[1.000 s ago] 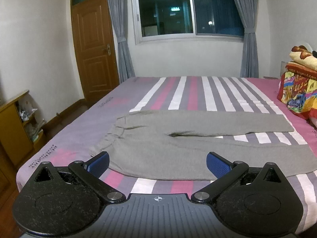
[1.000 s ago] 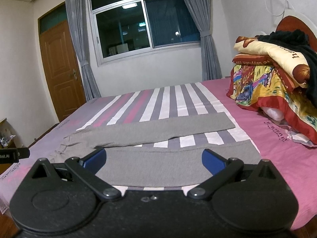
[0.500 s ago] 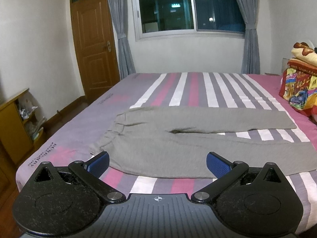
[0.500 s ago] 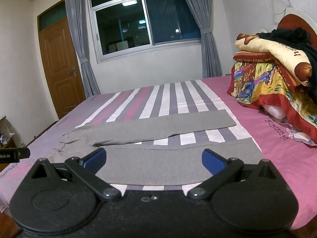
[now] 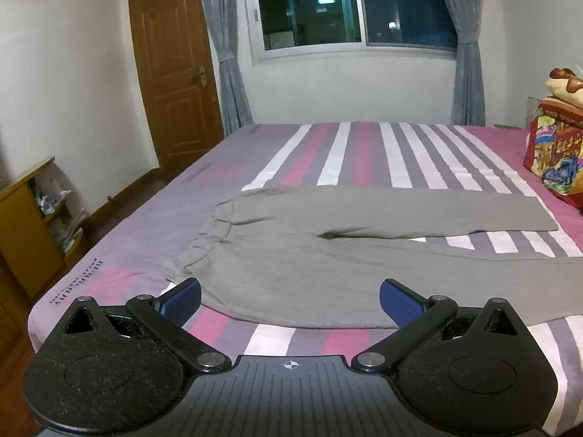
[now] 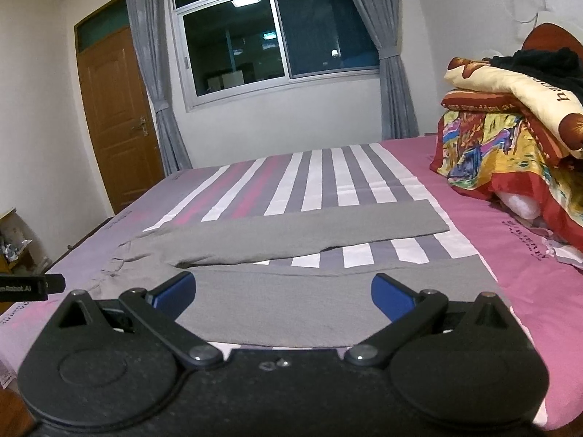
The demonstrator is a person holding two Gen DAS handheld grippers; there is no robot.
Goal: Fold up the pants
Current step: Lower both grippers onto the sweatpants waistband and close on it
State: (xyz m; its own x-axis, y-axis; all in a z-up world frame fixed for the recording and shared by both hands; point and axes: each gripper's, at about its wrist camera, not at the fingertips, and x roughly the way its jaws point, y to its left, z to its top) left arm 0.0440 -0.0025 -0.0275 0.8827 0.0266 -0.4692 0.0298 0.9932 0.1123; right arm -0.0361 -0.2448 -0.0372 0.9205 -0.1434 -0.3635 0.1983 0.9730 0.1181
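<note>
Grey pants (image 5: 309,255) lie flat on the striped bed, waistband to the left, both legs stretched to the right with a narrow gap between them. They also show in the right wrist view (image 6: 291,236). My left gripper (image 5: 289,298) is open and empty, hovering over the near edge of the pants by the waist end. My right gripper (image 6: 284,296) is open and empty over the near leg, close to its cuff end.
The bed (image 5: 364,149) has pink, white and grey stripes. A pile of colourful blankets (image 6: 510,138) sits at the right. A wooden door (image 5: 175,73), a window with curtains (image 5: 349,7) and a low wooden shelf (image 5: 29,225) at the left.
Both grippers have moved forward and tilted down a little toward the pants. The jaws stay open.
</note>
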